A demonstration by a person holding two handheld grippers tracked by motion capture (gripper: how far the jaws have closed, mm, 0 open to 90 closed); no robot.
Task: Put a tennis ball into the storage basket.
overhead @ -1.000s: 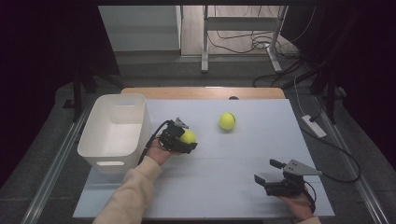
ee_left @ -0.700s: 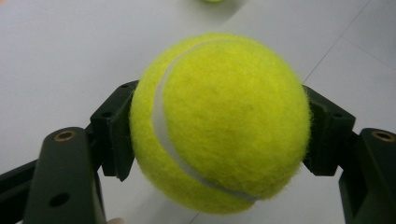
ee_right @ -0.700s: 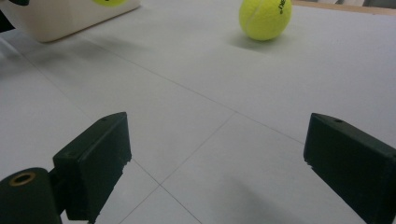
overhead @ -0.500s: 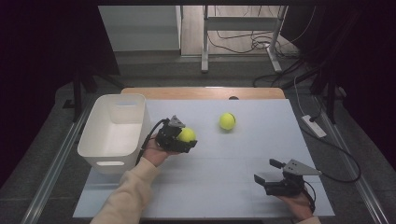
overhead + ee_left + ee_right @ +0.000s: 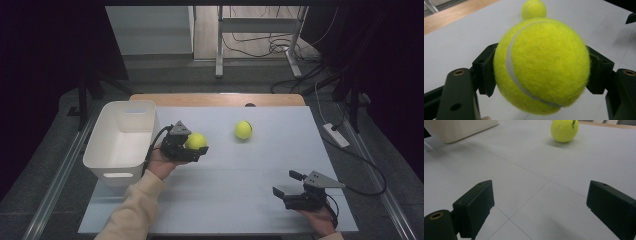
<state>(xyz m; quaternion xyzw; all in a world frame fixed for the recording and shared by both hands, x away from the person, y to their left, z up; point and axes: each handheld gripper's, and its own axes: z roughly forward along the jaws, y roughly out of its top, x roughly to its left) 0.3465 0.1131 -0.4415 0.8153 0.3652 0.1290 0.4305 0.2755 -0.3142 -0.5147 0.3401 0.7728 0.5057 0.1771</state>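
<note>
Left gripper [image 5: 192, 150] clamps a tennis ball [image 5: 196, 141]; the white bin [image 5: 107, 150] sits just beside it at nine o'clock, right gripper [image 5: 287, 189] open.

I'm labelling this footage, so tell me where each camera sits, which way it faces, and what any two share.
High view: above the person's side, looking forward and down at the table; forearms, both grippers.
Left gripper view: rides the left gripper, along jaws shut on a tennis ball.
Right gripper view: rides the right gripper, low across the table; open jaws.
All share the second tennis ball.
</note>
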